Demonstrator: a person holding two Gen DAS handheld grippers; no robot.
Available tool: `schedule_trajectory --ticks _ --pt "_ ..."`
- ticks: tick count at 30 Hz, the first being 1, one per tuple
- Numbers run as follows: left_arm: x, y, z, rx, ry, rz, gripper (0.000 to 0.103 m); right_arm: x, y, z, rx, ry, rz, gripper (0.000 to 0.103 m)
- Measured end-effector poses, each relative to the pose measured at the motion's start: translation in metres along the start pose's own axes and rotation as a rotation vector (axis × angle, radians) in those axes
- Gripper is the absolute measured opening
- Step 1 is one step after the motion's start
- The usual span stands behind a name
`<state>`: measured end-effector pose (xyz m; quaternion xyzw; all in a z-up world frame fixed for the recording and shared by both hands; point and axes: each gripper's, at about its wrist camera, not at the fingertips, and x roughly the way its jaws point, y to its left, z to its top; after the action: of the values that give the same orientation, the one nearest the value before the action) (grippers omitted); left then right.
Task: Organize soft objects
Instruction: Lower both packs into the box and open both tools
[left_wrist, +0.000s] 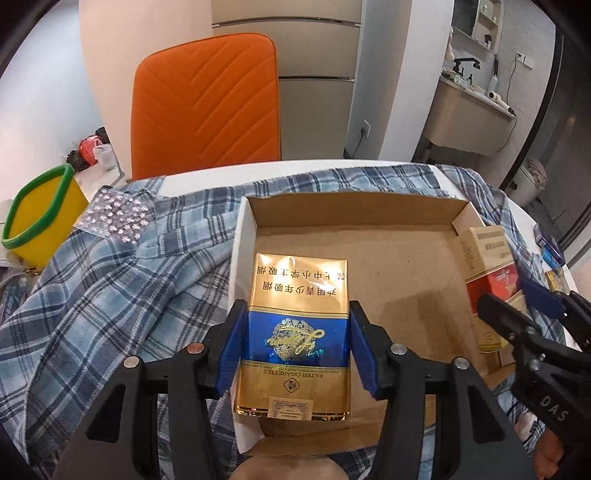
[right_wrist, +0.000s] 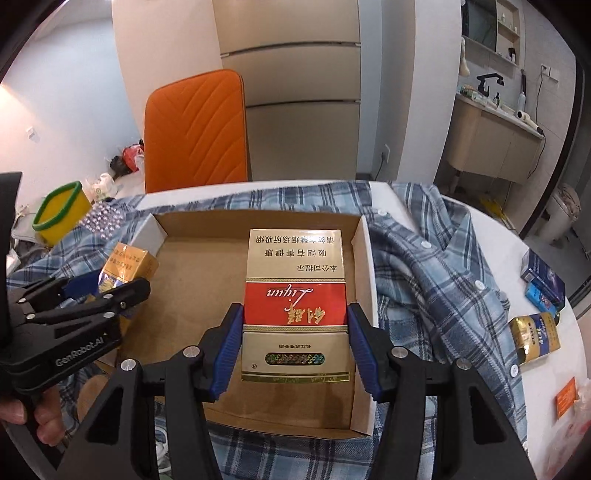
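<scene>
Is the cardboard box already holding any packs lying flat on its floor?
No: the cardboard box floor is bare; the red-and-gold pack is clamped in the right hand-held gripper above it.

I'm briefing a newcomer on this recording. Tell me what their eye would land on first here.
Two cigarette packs, each clamped in a gripper over an open cardboard box: a gold-and-blue pack in the left gripper and a red-and-gold pack in the right gripper. The box sits on a blue plaid shirt spread over the table. Behind the table stands a bright orange chair.
</scene>
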<state>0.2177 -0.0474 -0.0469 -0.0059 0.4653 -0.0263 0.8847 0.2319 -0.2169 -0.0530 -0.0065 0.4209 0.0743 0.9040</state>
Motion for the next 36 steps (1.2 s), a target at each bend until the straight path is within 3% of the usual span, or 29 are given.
schedule_trajectory --ticks 5,8,9,22,36 --pt "0.005 -0.002 -0.002 0.017 0.009 -0.002 0.054 0.006 0.002 -0.002 -0.007 0.017 -0.006 0.058" --pt "0.001 -0.003 -0.002 0.020 -0.012 0.006 0.066 0.009 0.001 -0.002 -0.008 0.030 -0.013 0.060" --pt "-0.001 -0.003 -0.002 0.023 -0.021 0.006 0.067 0.011 0.001 -0.002 -0.008 0.036 -0.025 0.066" --pt "-0.013 -0.004 0.000 0.028 -0.049 0.019 0.067 -0.003 -0.005 0.002 0.017 -0.003 -0.027 0.069" --pt "-0.084 -0.007 0.002 0.021 -0.224 0.040 0.067 -0.088 0.001 0.013 0.003 -0.210 -0.056 0.069"
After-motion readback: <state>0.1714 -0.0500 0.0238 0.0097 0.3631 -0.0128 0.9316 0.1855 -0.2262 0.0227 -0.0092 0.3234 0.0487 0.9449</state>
